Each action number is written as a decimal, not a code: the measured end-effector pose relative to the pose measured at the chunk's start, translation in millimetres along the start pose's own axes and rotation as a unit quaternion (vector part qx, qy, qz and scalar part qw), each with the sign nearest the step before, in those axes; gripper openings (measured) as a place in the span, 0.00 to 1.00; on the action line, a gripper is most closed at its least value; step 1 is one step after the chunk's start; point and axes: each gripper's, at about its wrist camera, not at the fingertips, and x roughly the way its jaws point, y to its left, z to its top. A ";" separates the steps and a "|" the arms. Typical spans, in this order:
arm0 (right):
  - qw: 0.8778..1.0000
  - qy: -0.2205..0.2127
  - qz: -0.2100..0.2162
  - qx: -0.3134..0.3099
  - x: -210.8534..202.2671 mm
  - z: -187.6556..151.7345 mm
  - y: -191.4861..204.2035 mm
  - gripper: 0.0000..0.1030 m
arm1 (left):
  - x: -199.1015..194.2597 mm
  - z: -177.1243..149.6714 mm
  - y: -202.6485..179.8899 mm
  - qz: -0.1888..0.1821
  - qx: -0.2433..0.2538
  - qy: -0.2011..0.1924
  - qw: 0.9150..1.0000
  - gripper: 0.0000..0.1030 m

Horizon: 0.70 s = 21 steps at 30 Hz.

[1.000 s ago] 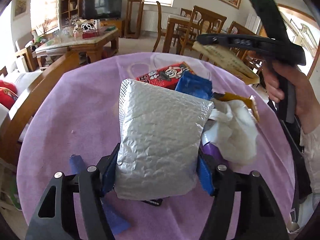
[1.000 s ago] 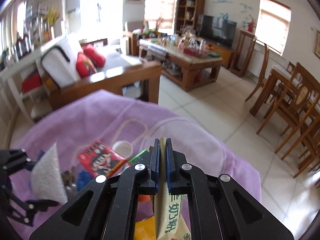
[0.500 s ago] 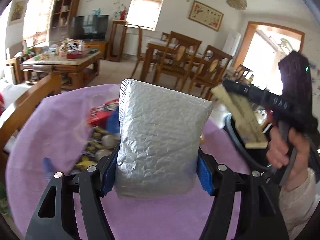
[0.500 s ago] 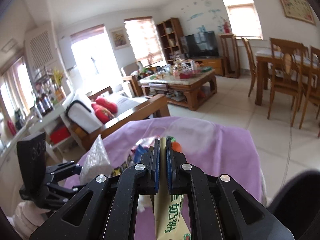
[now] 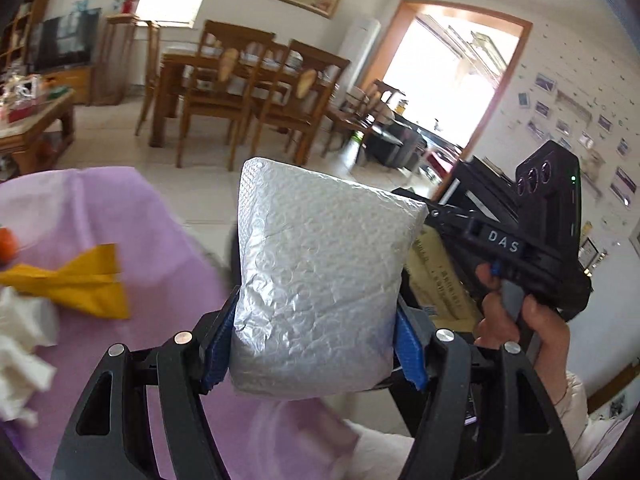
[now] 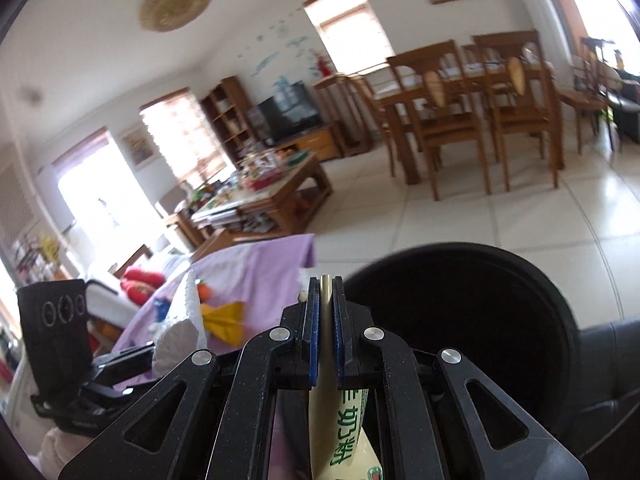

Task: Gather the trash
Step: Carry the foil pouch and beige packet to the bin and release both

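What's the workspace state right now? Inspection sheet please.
Surface: purple tablecloth.
Job's things: silver bubble-wrap pouch; beige milk-powder sachet; black bin beside the table.
Clutter: yellow wrapper, crumpled white tissue, orange object.
Grippers: left gripper clamps the pouch; right gripper shut on the sachet, at the bin's rim.
Cables: nothing seen.
Surroundings: dining table and chairs, coffee table, TV.

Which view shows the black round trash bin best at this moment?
The right wrist view: the black round trash bin fills the lower right, its open mouth and rim plain just beyond the right hand-held gripper. In the left wrist view the silver bubble-foil pouch covers where it would be; no bin is identifiable.
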 end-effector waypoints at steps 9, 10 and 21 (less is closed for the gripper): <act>0.997 0.001 -0.008 0.071 -8.0 -26.2 -86.5 0.07 | 74.0 10.4 -18.9 0.001 0.007 0.055 0.998 0.66; 0.997 0.002 -0.007 0.074 -2.8 -24.3 -86.1 0.07 | 78.9 11.6 -17.0 0.005 0.010 0.060 0.998 0.66; 0.996 0.008 0.000 0.091 17.5 -19.5 -71.3 0.16 | 80.2 3.5 -29.0 0.038 0.033 0.077 0.996 0.73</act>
